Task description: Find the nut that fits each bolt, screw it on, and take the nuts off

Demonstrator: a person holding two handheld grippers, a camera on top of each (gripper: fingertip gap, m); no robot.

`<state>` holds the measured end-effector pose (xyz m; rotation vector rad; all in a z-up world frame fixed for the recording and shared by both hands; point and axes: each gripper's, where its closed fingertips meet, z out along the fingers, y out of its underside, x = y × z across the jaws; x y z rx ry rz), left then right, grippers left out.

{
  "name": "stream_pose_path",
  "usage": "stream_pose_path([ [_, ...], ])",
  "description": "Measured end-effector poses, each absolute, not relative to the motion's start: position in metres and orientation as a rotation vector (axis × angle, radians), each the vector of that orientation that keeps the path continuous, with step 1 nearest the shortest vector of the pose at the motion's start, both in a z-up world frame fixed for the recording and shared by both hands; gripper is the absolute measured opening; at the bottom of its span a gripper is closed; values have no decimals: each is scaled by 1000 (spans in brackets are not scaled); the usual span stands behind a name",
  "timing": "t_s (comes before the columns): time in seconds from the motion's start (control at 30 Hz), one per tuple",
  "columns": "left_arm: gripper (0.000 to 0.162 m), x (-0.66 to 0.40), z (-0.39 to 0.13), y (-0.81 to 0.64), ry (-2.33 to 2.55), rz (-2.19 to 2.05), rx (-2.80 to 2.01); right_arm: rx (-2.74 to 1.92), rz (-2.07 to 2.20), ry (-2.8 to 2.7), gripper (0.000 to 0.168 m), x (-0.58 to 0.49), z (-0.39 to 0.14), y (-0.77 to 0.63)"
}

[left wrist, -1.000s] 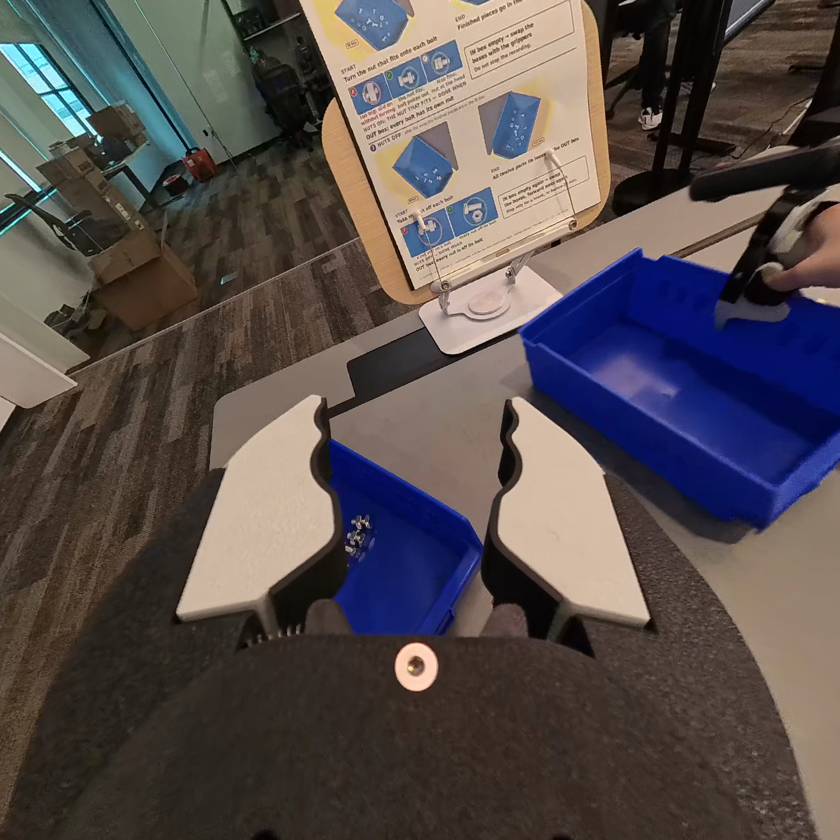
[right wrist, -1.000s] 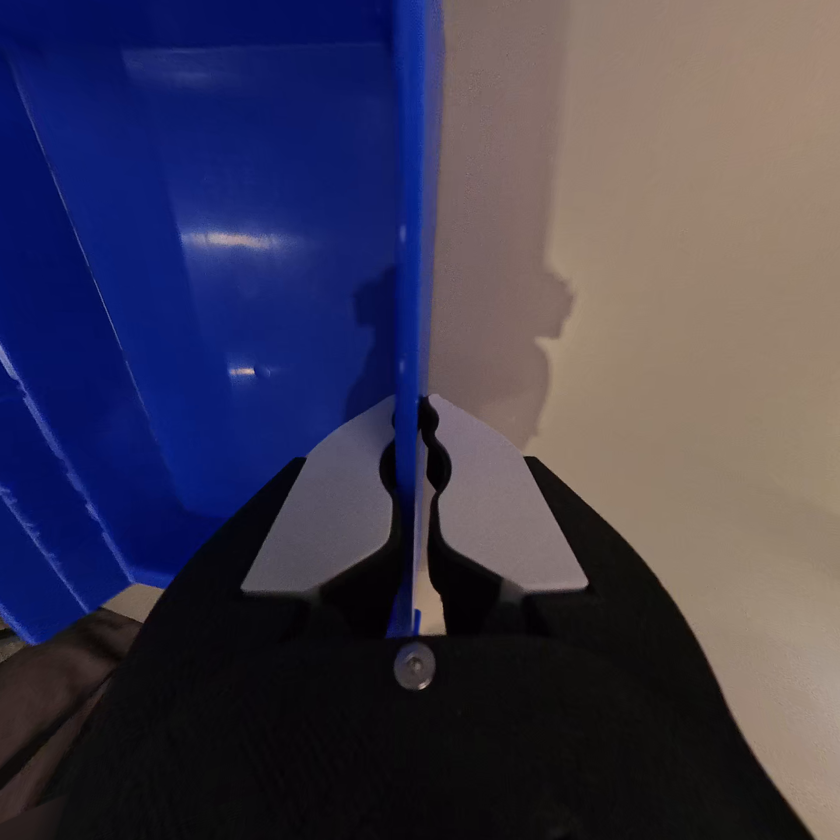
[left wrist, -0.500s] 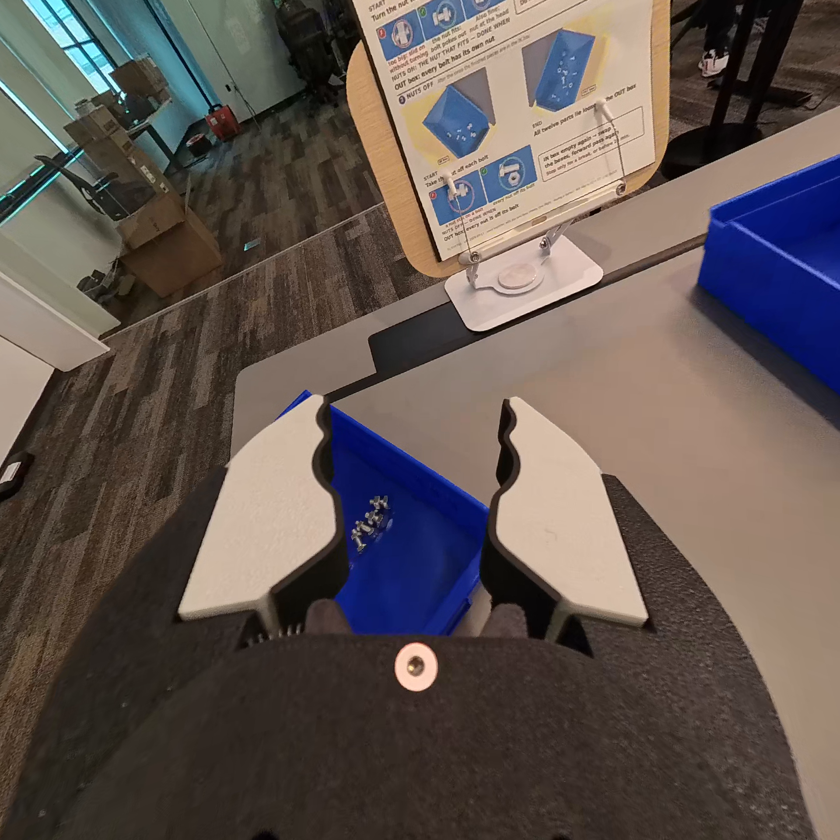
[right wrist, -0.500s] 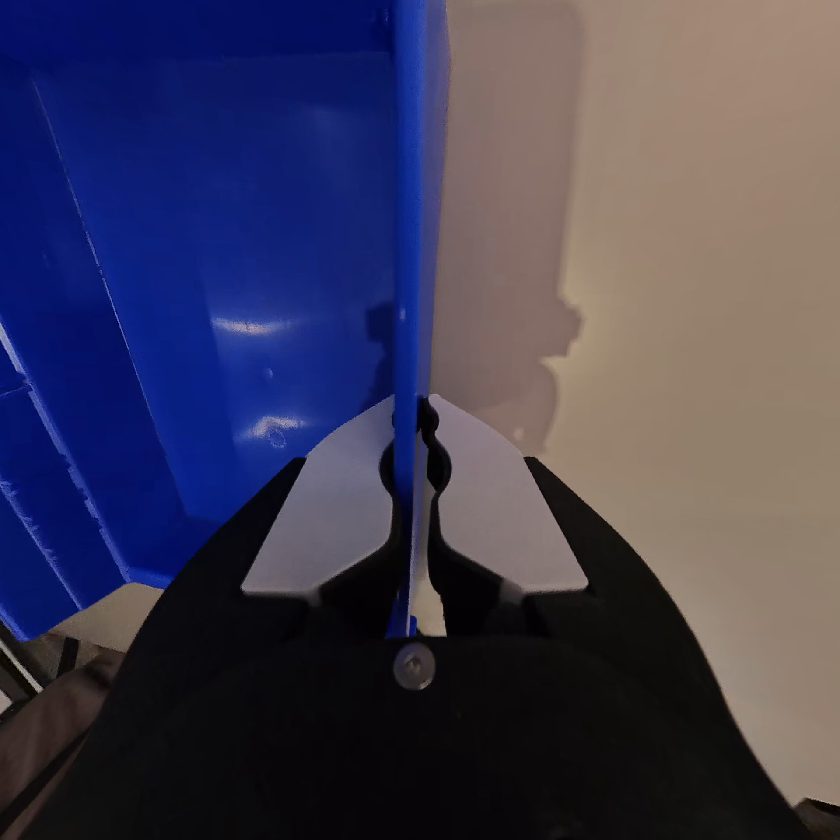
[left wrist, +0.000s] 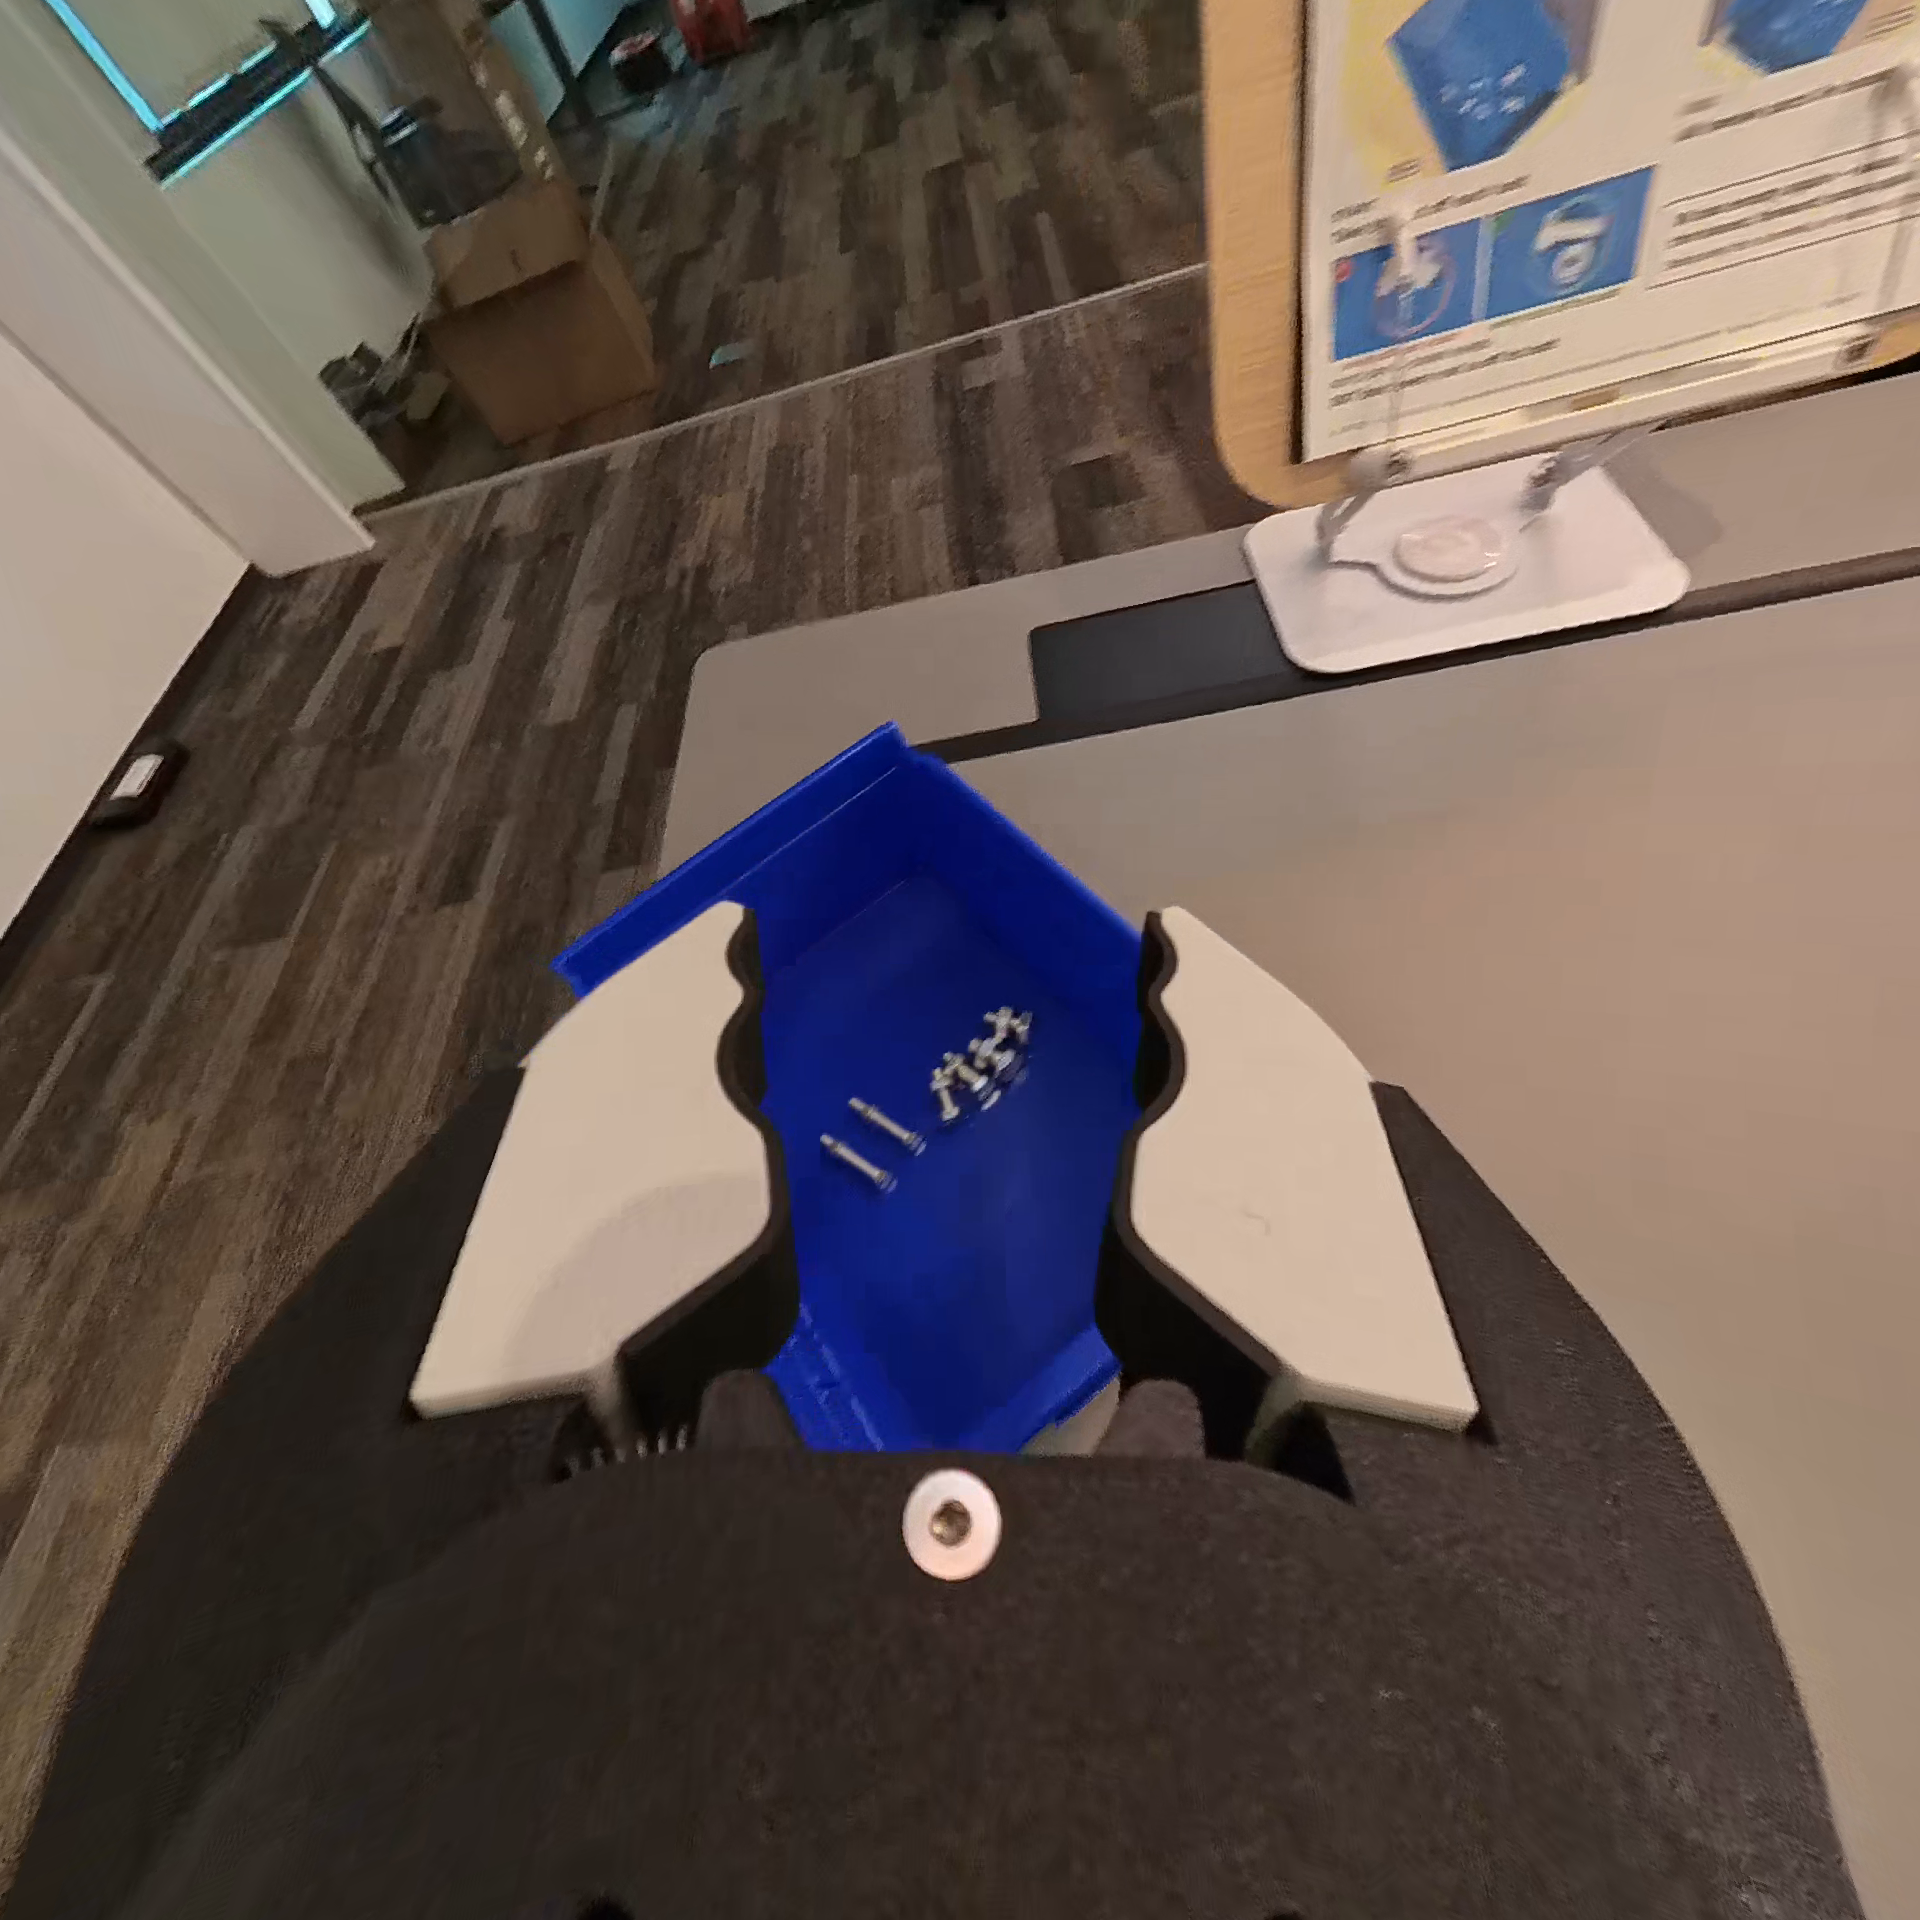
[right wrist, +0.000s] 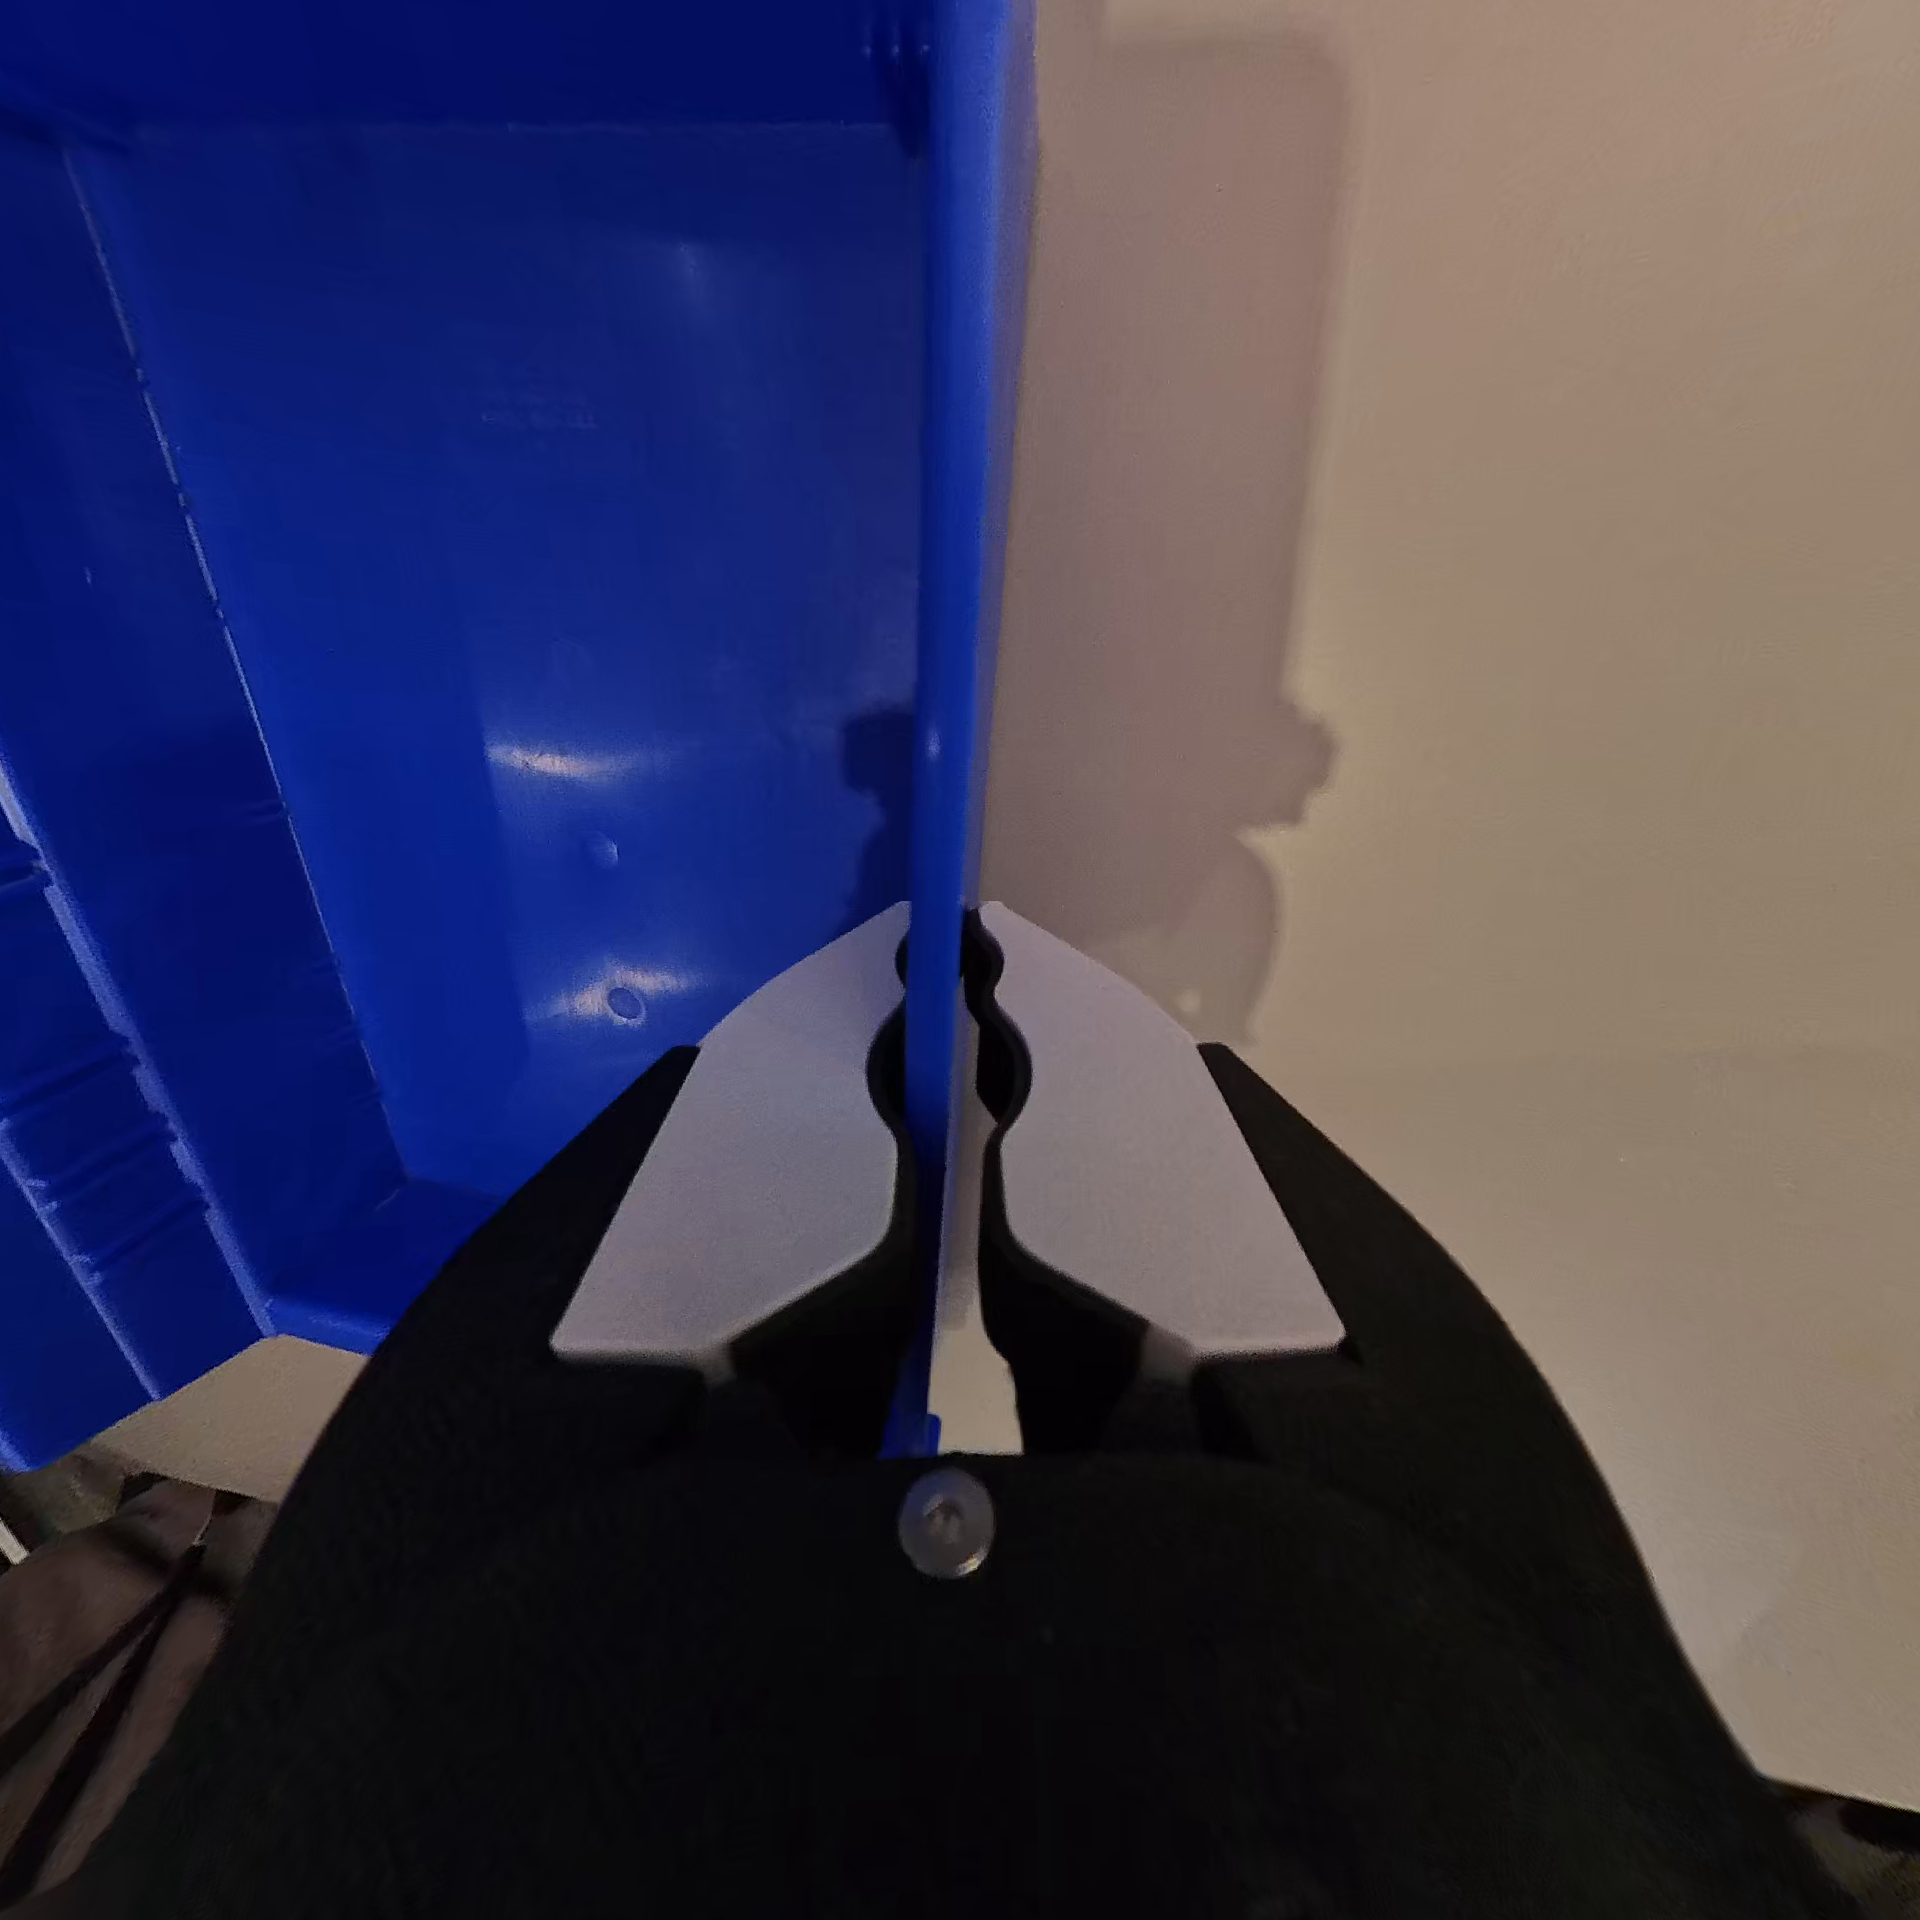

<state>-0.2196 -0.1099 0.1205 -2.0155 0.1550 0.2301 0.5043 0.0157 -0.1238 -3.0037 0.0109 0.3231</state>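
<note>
In the left wrist view a small blue bin sits at the table's left corner. It holds a cluster of small silver bolts with nuts and two loose thin bolts. My left gripper is open and empty, hovering over this bin with its fingers on either side of it. In the right wrist view my right gripper is shut on the right side wall of a second, empty blue bin, which rests on the grey table.
An instruction sheet on a wooden board with a white stand stands at the table's far edge. A black strip runs along the back of the table. Beyond the left edge lies dark wood-pattern floor with cardboard boxes. My hands' fingertips stand some 75 cm from each other.
My left gripper has swung left and come over the small bin, so its bolts now show between the open fingers. The empty bin and right gripper have left the left view. The right gripper keeps its hold.
</note>
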Motion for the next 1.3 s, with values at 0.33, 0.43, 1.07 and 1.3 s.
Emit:
stream_pose_path([
  [0.33, 72, -310, 101, -127, -190, 244, -2074, -2884, 8, -87, 44, 524, -94, 18],
  [0.43, 63, -333, 83, -126, -243, 220, -2123, -2671, -59, -81, 44, 521, -46, 33],
  [1.07, 62, -373, -31, -104, -486, 72, -2529, -1851, 186, -237, 42, 391, 105, 29],
  [1.3, 62, -377, -68, -109, -555, 19, -2673, -1860, 224, -258, 41, 387, 103, 26],
])
